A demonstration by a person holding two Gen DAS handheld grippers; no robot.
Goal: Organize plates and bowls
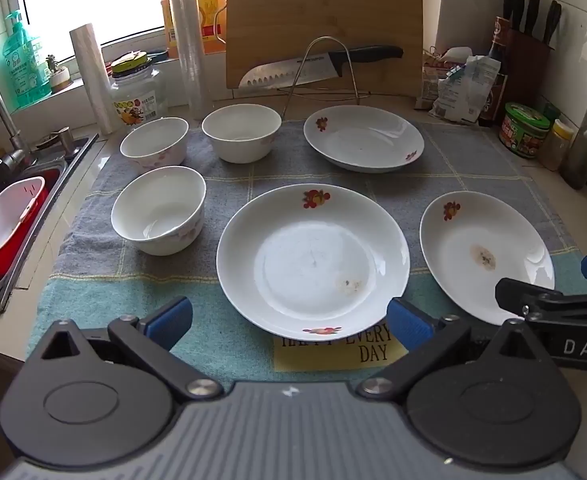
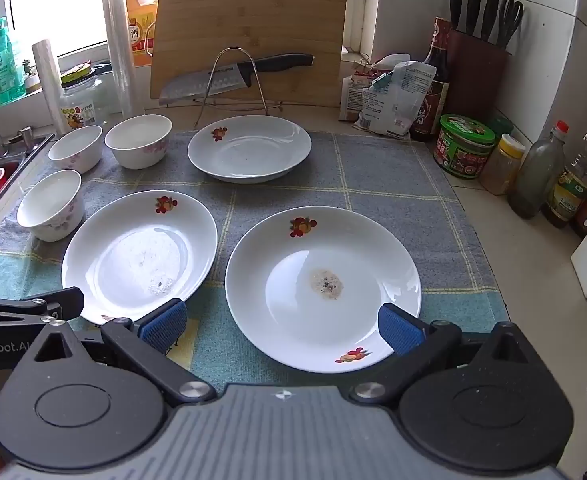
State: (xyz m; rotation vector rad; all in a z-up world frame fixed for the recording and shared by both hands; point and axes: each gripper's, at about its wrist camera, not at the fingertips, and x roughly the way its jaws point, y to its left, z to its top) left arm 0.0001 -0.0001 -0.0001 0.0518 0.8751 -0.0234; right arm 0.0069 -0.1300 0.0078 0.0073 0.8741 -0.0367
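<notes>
Three white plates with red flower prints lie on a grey-and-teal cloth (image 1: 473, 148): a near-middle plate (image 1: 313, 260) (image 2: 137, 256), a near-right plate (image 1: 485, 256) (image 2: 321, 288) and a far plate (image 1: 363, 138) (image 2: 249, 148). Three white bowls stand at the left: a near bowl (image 1: 159, 210) (image 2: 49, 204), a far-left bowl (image 1: 153, 144) (image 2: 75, 154) and a far-middle bowl (image 1: 241, 132) (image 2: 138, 141). My left gripper (image 1: 289, 320) hovers open over the near edge of the middle plate, holding nothing. My right gripper (image 2: 281, 322) hovers open over the near edge of the right plate, also holding nothing.
A wire rack (image 1: 321, 76) with a knife (image 1: 317, 66) stands before a wooden cutting board (image 1: 325, 8) at the back. Sink (image 1: 21, 200) with a red-and-white basket lies left. Jars and bottles (image 2: 541, 168) and a knife block (image 2: 477, 68) line the right wall.
</notes>
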